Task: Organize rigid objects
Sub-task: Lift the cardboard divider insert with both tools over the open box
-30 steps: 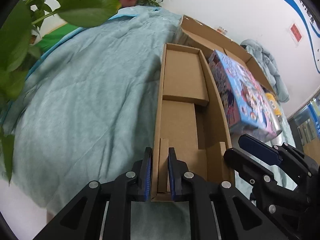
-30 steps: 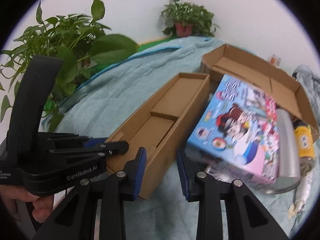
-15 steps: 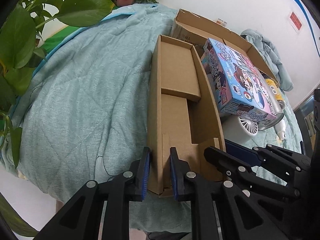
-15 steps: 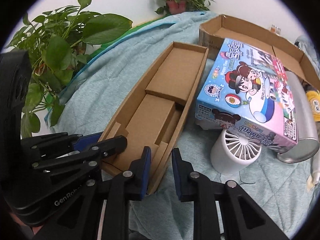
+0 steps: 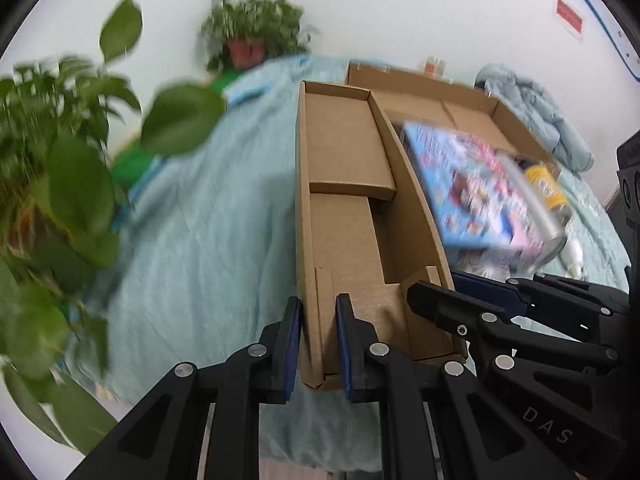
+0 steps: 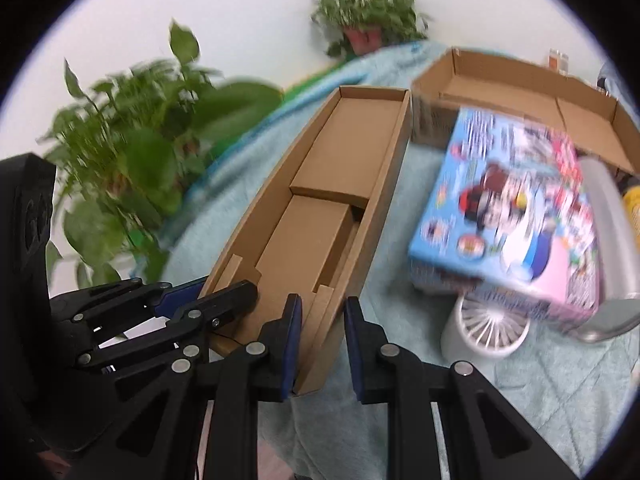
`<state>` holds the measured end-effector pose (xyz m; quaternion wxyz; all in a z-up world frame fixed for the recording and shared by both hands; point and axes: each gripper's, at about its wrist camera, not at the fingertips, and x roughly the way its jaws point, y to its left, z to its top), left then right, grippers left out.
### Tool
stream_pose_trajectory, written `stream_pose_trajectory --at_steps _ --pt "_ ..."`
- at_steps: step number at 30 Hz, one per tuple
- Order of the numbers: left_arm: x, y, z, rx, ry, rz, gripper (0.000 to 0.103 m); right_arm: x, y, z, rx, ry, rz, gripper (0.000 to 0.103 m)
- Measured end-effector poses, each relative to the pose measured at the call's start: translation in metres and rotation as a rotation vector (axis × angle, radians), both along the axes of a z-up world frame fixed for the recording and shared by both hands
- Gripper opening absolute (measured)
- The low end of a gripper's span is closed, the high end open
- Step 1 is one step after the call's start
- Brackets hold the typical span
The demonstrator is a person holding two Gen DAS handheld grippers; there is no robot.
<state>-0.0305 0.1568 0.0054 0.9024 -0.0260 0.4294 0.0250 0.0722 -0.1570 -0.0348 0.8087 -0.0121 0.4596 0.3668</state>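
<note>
Long cardboard tray (image 5: 344, 216): lying on teal bed quilt (image 5: 208, 240), near end now lifting off it, likely starting relocation.
Left gripper (image 5: 318, 344): clamping tray's left near wall.
Right gripper (image 6: 322, 350): just closed, clamping right near wall.
Beside tray, right: colourful box (image 6: 508, 220), white fan (image 6: 484, 332) half hidden beneath; all blurring.
</note>
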Motion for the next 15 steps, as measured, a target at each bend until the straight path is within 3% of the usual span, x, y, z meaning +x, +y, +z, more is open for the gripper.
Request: stream_pose_trajectory --at_steps 7,15 --pt "0.036 -0.016 0.068 0.034 -0.152 -0.061 0.013 0.026 -0.011 0.052 0.078 -0.134 -0.068 0.021" --pt "0.134 -0.045 0.126 0.022 -0.238 -0.191 0.013 0.092 -0.031 0.100 0.075 -0.264 -0.205 0.020"
